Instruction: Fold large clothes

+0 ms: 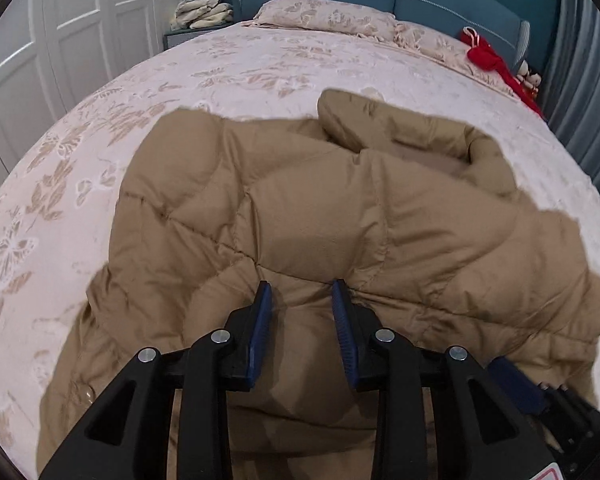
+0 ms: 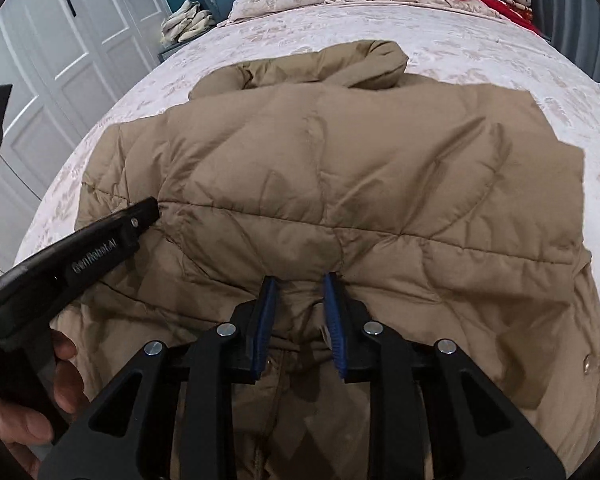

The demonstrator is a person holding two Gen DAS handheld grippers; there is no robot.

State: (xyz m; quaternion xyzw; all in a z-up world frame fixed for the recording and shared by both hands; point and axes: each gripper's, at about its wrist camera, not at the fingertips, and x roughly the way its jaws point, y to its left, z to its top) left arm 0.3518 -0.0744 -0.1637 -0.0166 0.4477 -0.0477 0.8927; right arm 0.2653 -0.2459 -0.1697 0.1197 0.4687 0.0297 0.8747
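A tan quilted puffer jacket (image 1: 320, 208) lies on the bed, its hood bunched at the far end; it also fills the right wrist view (image 2: 340, 168). My left gripper (image 1: 302, 292) is shut on a thick fold of the jacket's near edge, padding bulging between the blue pads. My right gripper (image 2: 298, 284) is shut on a fold of the same near edge, close to a snap button. The left gripper's black body (image 2: 76, 256) shows at the left of the right wrist view, pressed into the jacket.
The bed (image 1: 100, 128) has a pale pink floral cover and matching pillows (image 1: 324, 14) by a teal headboard. Red clothes (image 1: 496, 64) lie at the far right corner. Folded cream cloth (image 1: 202, 12) sits on a nightstand. White wardrobe doors (image 2: 60, 40) stand left.
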